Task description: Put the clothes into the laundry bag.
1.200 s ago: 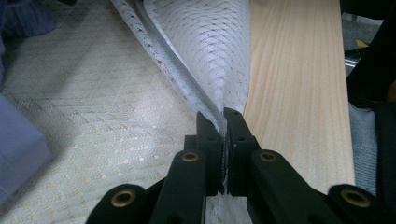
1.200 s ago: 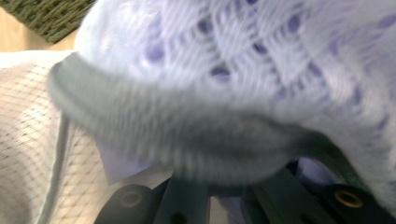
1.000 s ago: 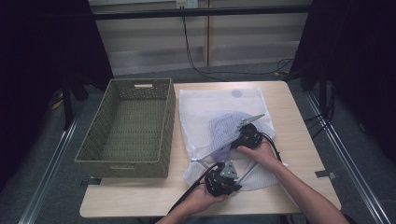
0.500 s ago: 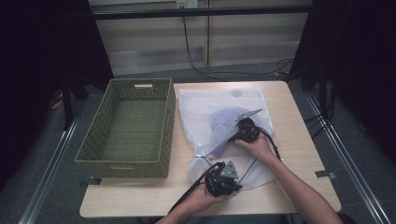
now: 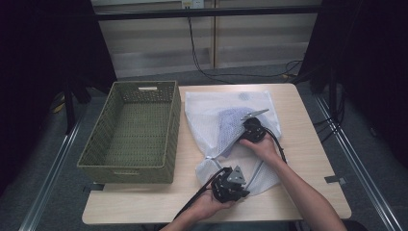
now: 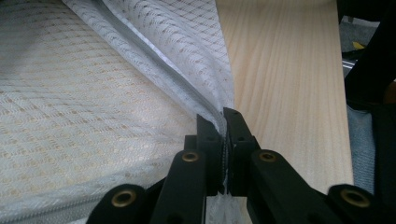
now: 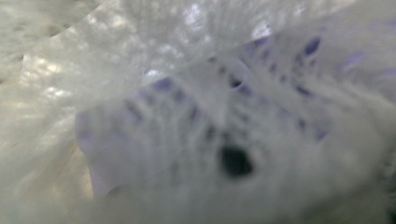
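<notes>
From the high view, my left gripper (image 5: 230, 185) sits low in the frame, just right of centre, near the front edge of the table (image 5: 308, 144). My right gripper (image 5: 251, 129) is above it, near the middle of the frame, pushed into the white mesh laundry bag (image 5: 211, 113). The bag spreads from the upper centre down toward my left hand, and a bluish patterned cloth (image 5: 231, 120) shows through it beside my right gripper. A green woven basket (image 5: 132, 132) stands at the left of the frame, touching the bag's edge.

In the left gripper view, my left gripper (image 6: 224, 135) rises from the bottom centre with its jaws pressed together on the bag's zipper seam (image 6: 163, 79), which runs up and left from the tips. Mesh covers the left half of the frame; bare wood lies at the right.

In the right gripper view, everything is blurred and close: pale mesh (image 7: 93, 56) across the top and left, the blue-marked cloth (image 7: 196, 126) over the centre and right. I cannot tell how far my right jaws are open.
</notes>
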A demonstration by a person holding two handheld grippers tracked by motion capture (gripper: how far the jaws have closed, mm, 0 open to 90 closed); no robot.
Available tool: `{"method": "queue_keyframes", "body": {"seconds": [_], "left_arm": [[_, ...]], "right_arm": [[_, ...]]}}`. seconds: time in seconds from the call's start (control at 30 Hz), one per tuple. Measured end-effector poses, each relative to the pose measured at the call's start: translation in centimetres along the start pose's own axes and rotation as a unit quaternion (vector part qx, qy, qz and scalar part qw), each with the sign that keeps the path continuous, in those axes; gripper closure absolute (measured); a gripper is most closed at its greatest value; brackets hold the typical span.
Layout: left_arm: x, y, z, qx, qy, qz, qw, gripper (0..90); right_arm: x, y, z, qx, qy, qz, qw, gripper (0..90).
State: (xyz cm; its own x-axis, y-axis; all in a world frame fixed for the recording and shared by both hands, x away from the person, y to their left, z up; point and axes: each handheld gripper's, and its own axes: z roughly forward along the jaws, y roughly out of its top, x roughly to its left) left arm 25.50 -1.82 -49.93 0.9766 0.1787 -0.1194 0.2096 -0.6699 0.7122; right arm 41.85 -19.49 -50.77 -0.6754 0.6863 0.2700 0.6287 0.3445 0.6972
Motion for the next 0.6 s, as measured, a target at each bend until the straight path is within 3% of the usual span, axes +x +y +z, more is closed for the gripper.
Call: {"method": "queue_keyframes", "body": {"seconds": [0.3,0.43,0.6], "left_arm": [[0.00,0.07,-0.08,0.009,0.002,0.002,1.0000,87.4],[0.08,0.00,0.03,0.000,-0.002,0.004,1.0000,87.4],[0.14,0.03,0.00,0.002,-0.004,0.000,1.0000,87.3]], "right_arm": [[-0.32,0.53,0.45,-0.008,-0.021,0.015,0.9996,87.3],[-0.38,0.64,0.56,-0.011,-0.023,0.017,0.9995,85.6],[0.19,0.59,0.36,-0.007,-0.020,0.006,0.9998,77.4]]}}
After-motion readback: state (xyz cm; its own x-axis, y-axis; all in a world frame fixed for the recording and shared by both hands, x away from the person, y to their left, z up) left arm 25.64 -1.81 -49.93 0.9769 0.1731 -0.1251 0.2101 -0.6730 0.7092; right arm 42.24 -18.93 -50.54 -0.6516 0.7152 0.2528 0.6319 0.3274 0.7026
